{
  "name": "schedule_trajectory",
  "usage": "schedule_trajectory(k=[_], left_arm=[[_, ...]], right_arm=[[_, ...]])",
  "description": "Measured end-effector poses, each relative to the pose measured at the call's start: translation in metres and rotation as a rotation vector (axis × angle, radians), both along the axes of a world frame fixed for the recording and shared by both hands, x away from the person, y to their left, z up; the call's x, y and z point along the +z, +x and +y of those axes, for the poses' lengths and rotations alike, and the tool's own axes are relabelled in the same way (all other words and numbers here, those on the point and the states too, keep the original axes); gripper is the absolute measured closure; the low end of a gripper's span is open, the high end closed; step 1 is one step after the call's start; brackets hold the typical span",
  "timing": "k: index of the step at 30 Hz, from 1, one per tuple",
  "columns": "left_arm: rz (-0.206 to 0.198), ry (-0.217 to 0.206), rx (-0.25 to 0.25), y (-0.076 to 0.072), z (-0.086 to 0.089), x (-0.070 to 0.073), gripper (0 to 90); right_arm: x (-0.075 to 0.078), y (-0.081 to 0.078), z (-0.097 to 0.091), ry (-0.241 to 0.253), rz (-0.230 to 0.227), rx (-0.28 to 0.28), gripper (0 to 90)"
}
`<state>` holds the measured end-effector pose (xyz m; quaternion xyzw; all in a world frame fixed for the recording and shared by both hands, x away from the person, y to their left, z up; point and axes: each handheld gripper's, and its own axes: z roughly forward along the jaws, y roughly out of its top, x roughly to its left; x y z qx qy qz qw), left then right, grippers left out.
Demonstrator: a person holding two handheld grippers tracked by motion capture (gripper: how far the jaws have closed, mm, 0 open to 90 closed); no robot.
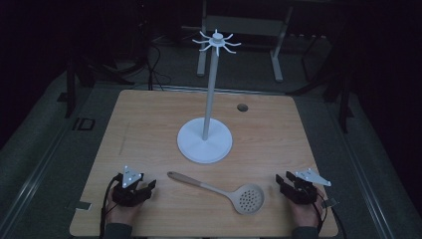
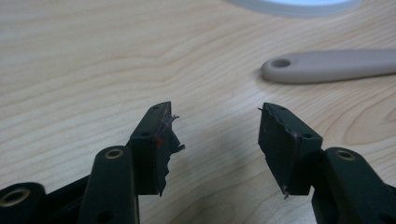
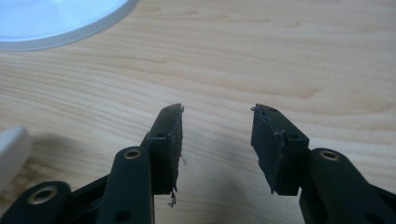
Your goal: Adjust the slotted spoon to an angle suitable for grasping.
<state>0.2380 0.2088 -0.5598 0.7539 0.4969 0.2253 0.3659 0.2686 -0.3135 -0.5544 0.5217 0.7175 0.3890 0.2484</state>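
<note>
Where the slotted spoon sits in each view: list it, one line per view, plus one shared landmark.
High view: the slotted spoon lies between the grippers, near the table's front edge.
Left gripper view: its handle end with the hanging hole is at upper right.
Right gripper view: a pale edge at far left, probably its bowl.
Shared landmark: the white stand base.

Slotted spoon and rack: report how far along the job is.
Nothing looks done: the slotted spoon lies flat on the table, apart from the white hook stand. Nothing is in hand; left gripper and right gripper rest open either side. Gripping and hanging it presumably remain.
</note>
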Motion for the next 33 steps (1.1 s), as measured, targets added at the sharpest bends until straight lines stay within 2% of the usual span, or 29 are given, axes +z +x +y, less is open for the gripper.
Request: schedule_trajectory(k=[2, 3, 6, 7, 8, 9, 10, 13, 15, 24, 28, 31, 32, 33], left_arm=[[-0.016, 0.000, -0.007, -0.001, 0.000, 0.002, 46.7], [-0.023, -0.001, -0.011, -0.002, 0.000, 0.002, 48.0], [-0.027, 0.002, -0.012, -0.003, -0.001, 0.002, 48.2], [-0.026, 0.002, -0.010, -0.003, 0.000, 0.002, 48.4], [-0.026, 0.002, -0.010, -0.003, 0.000, 0.002, 48.5], [-0.022, -0.008, 0.006, -0.003, 0.001, 0.002, 48.8], [-0.024, -0.002, 0.012, -0.003, 0.001, 0.002, 48.7], [-0.023, -0.003, 0.018, -0.002, 0.002, 0.002, 48.2], [-0.015, 0.002, 0.015, -0.002, 0.001, 0.001, 48.1], [-0.011, 0.004, 0.025, -0.001, 0.002, 0.002, 46.9], [-0.009, -0.005, 0.034, -0.001, 0.004, 0.002, 46.8], [-0.006, -0.008, 0.039, -0.001, 0.005, 0.002, 46.7], [-0.005, -0.006, 0.042, -0.001, 0.006, 0.002, 46.7], [-0.005, -0.004, 0.044, -0.001, 0.005, 0.002, 46.7]], right_arm=[[0.003, -0.002, 0.004, 0.003, 0.000, 0.007, 52.6], [0.009, -0.005, 0.008, 0.020, 0.000, 0.017, 52.6], [0.014, -0.007, 0.012, 0.016, -0.015, 0.026, 53.1], [0.024, -0.011, 0.021, -0.024, -0.056, 0.053, 53.7], [0.024, -0.011, 0.021, -0.024, -0.056, 0.053, 53.7], [0.037, -0.015, 0.033, -0.058, -0.098, 0.097, 55.5], [0.041, -0.015, 0.037, -0.064, -0.101, 0.116, 57.0], [0.052, -0.013, 0.047, -0.059, -0.100, 0.163, 61.0], [0.059, -0.011, 0.054, -0.075, -0.106, 0.187, 61.9], [0.088, -0.004, 0.087, -0.118, -0.134, 0.288, 58.9], [0.096, 0.002, 0.102, -0.134, -0.112, 0.336, 55.4], [0.099, 0.004, 0.110, -0.150, -0.104, 0.368, 55.4], [0.101, 0.007, 0.119, -0.168, -0.098, 0.395, 56.8], [0.101, 0.007, 0.119, -0.168, -0.098, 0.395, 56.8]])
